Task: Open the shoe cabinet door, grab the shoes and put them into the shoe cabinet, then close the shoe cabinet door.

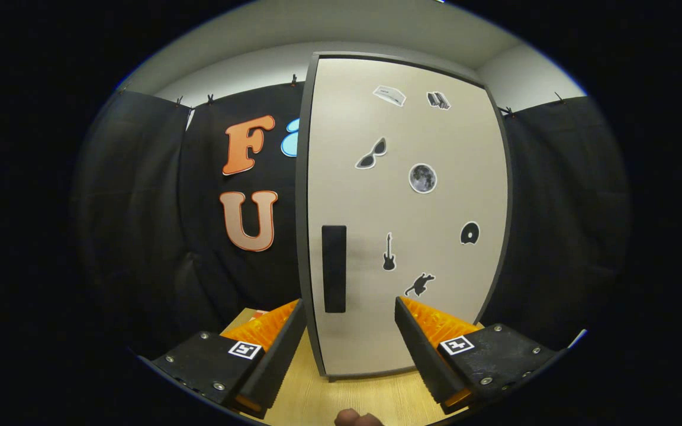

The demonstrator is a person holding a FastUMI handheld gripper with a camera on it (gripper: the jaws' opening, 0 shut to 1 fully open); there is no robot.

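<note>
The shoe cabinet (406, 219) stands upright on the bench (347, 399), its door shut — nothing of the task looks done yet. The fingers (347, 307) are spread apart, empty, flanking the dark handle (334, 269) just ahead.

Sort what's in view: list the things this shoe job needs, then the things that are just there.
For the job:
- cabinet door, shut
- handle, ahead between the fingers
- gripper, open, touching nothing

Just there:
- stickers on the door
- table
- black cloth
</note>
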